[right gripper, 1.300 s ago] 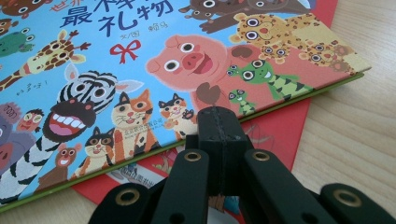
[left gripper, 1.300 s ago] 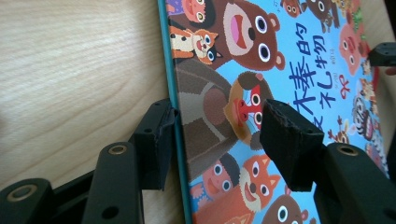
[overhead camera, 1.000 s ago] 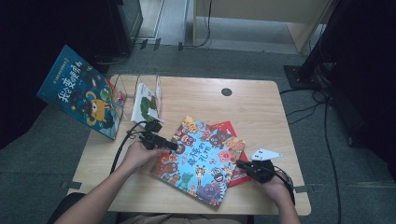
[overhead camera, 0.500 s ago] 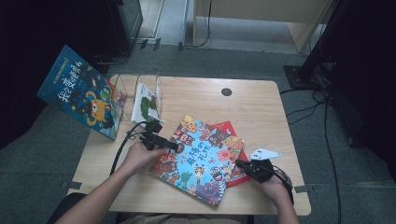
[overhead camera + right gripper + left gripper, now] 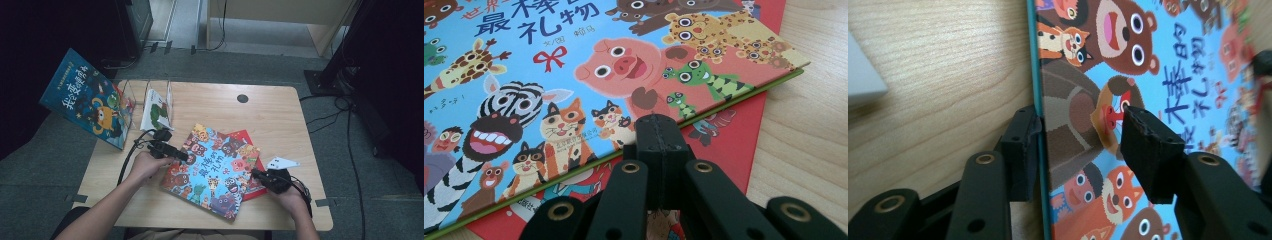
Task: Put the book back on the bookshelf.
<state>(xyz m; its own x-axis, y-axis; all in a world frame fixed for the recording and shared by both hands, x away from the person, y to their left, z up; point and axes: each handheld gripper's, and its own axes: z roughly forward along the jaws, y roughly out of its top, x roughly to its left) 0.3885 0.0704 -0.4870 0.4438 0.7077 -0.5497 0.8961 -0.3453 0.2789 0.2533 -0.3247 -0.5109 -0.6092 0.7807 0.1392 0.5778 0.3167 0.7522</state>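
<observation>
The blue animal picture book [image 5: 549, 75] carries large dark-blue Chinese title characters on its cover; in the right gripper view the lines end in 最棒 and 礼物, with a smaller line beneath, perhaps 文/图 and a name, too small to be sure; red characters run along the cover's top edge, cut off. The blue book standing at the table's left edge [image 5: 87, 97] bears big yellow characters, beginning 我, the rest blurred.

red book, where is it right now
In the high view the red book lies flat on the table's right half, mostly hidden under the blue animal book, its edge showing beside the right gripper.
</observation>
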